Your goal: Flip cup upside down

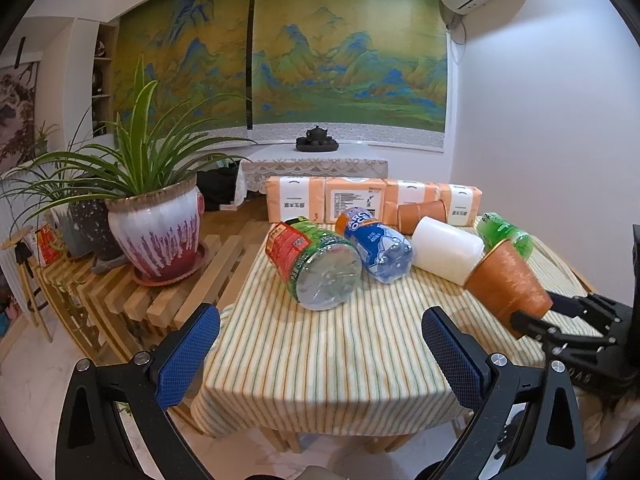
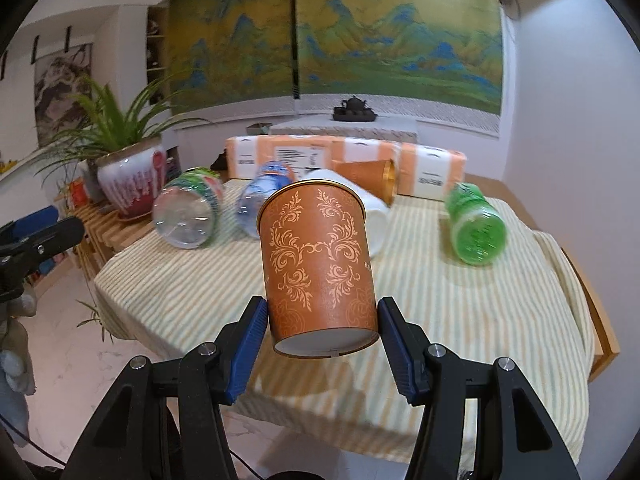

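An orange paper cup (image 2: pixel 318 268) with a gold leaf pattern is held between the blue pads of my right gripper (image 2: pixel 322 340), above the striped tablecloth (image 2: pixel 200 288). Its white base faces the camera and its gold-rimmed mouth points away, tilted up. In the left wrist view the same cup (image 1: pixel 506 284) shows at the right, gripped near its base by the right gripper (image 1: pixel 536 316). My left gripper (image 1: pixel 320 344) is open and empty over the table's near edge. A second orange cup (image 2: pixel 370 178) lies on its side at the back.
Lying on the table are a clear bottle with a red and green label (image 1: pixel 316 264), a blue-labelled bottle (image 1: pixel 378 248), a white cylinder (image 1: pixel 446 254) and a green bottle (image 2: pixel 476 226). Orange tissue packs (image 1: pixel 372 200) line the far edge. Potted plants (image 1: pixel 154 236) stand on slatted wooden stands at the left.
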